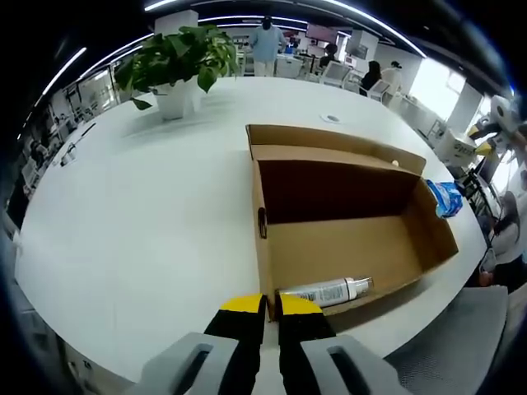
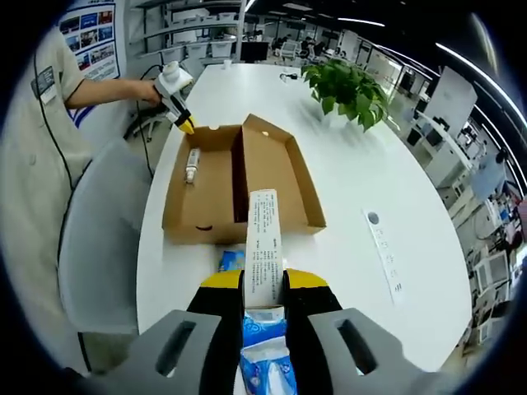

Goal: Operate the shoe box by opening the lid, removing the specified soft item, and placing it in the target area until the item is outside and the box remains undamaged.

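Right gripper view: right gripper [image 2: 263, 298] clamps a tissue pack [image 2: 265, 329]; left gripper [image 1: 271, 311] closed empty beside open shoe box [image 1: 346, 247].

The left gripper view is taken from just beside one short end of the open shoe box [image 1: 346, 222], low over the white table [image 1: 148, 214], and is faced along the box toward a potted plant [image 1: 177, 62] and the far office. The right gripper view is taken from the opposite short end, a little farther back and higher, and is faced along the box [image 2: 239, 177] toward the person's side. The left gripper [image 2: 177, 95] is seen there beyond the box. The box, the table [image 2: 354, 189], the plant [image 2: 350, 90] and what appears to be the same bottle [image 1: 329, 290] [image 2: 193, 164] are shared.
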Available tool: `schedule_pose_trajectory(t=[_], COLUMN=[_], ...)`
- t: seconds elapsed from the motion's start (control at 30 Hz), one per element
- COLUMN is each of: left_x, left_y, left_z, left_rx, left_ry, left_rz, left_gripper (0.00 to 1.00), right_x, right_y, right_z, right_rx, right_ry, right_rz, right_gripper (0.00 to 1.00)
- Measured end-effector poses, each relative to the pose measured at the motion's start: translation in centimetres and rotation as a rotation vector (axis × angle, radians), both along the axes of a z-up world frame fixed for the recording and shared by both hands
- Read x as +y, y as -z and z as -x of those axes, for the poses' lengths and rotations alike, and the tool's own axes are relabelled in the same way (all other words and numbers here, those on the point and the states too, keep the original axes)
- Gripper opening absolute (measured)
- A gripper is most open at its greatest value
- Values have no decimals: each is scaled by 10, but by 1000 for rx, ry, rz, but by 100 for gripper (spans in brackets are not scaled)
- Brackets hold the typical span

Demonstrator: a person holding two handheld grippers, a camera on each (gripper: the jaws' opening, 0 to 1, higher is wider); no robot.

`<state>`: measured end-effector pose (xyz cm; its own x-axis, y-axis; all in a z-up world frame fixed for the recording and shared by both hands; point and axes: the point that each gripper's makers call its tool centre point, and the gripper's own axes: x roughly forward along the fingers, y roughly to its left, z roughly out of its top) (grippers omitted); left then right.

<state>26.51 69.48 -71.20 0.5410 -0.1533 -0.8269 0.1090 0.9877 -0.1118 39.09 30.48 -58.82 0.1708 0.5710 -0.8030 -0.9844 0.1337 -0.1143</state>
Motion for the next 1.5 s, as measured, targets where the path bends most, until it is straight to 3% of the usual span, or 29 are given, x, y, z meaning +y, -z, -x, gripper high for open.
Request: schedule_pose_trajectory(t=[0.67, 1.07, 1.5], left_x=[-1, -1, -2], left_y=[0, 1, 2], left_z=[0, 0, 1], left_rx=[36, 54, 66], left_ry=[15, 17, 24], left_rz=[-17, -22, -30], left_gripper=[5, 5, 5], right_x=[-73, -109, -133], right_y=[48, 86, 111], right_z=[-41, -51, -59], right_rx=[29, 30, 13], right_ry=[86, 75, 35], right_rz=[117, 221, 310], right_gripper=[15, 15, 15])
